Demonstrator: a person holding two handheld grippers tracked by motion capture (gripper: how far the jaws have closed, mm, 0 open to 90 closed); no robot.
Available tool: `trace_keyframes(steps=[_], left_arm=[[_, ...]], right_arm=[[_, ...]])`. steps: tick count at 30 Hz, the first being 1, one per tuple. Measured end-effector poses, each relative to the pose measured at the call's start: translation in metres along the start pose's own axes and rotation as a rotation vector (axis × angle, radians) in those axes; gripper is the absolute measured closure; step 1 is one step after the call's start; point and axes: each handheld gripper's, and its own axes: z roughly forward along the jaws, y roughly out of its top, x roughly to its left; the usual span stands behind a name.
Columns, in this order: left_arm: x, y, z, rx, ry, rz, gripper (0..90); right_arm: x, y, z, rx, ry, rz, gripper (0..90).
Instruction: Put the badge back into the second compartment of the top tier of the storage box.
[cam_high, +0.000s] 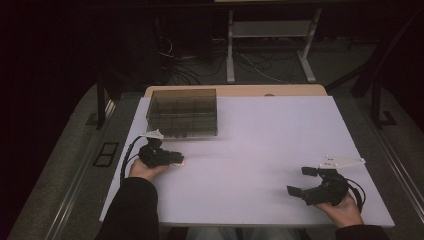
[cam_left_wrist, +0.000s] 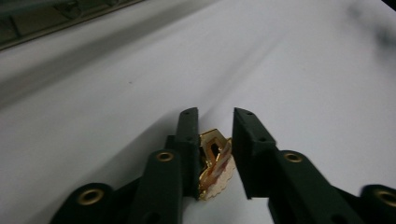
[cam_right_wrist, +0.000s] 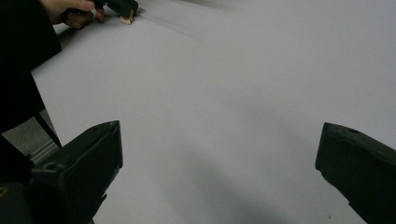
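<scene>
The left gripper (cam_left_wrist: 214, 140) has its two jaws drawn close around one small gold trinket (cam_left_wrist: 215, 165), a scalloped, folded piece; one jaw lies against it, the other seems a hair off, so the grip is probably not yet firm. It sits low on the white table (cam_high: 260, 145), near the left edge, likely because the piece lies flat there. Just beyond it stands one smoky clear compartment box (cam_high: 182, 111) (a probable destination). At the near right, the right gripper (cam_high: 301, 181) rests with jaws wide apart and empty, seemingly waiting its turn.
</scene>
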Motion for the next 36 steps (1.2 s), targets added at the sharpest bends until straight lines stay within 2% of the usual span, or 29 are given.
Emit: trace_keyframes(steps=[3, 6, 9, 17, 22, 24, 27, 36], left_arm=[[0.0, 0.0, -0.002, -0.013, -0.018, -0.007, 78.8], [-0.001, 0.001, -0.003, -0.023, -0.024, 0.002, 81.0], [-0.003, 0.002, -0.004, -0.026, -0.031, -0.015, 84.8], [-0.009, 0.006, -0.004, -0.008, -0.008, -0.02, 85.8], [-0.015, 0.009, -0.004, 0.004, 0.021, -0.012, 86.2], [-0.015, 0.009, -0.006, 0.003, 0.005, -0.013, 88.2], [-0.018, 0.01, -0.006, 0.014, 0.018, 0.002, 88.3], [-0.021, 0.012, -0.011, 0.046, 0.042, 0.002, 88.4]], right_arm=[[0.0, 0.0, 0.001, 0.003, 0.005, -0.004, 0.0], [0.0, 0.0, 0.001, 0.008, 0.005, -0.003, 0.0], [0.0, 0.0, 0.001, 0.006, 0.003, -0.005, 0.0], [0.0, 0.0, 0.002, 0.007, 0.003, -0.006, 0.0], [0.0, 0.0, 0.001, 0.002, 0.0, -0.006, 0.0], [0.0, 0.0, 0.001, 0.002, 0.001, -0.006, 0.0], [0.0, 0.0, 0.001, 0.005, 0.001, -0.006, 0.0], [0.0, 0.0, 0.001, 0.002, 0.002, -0.006, 0.0]])
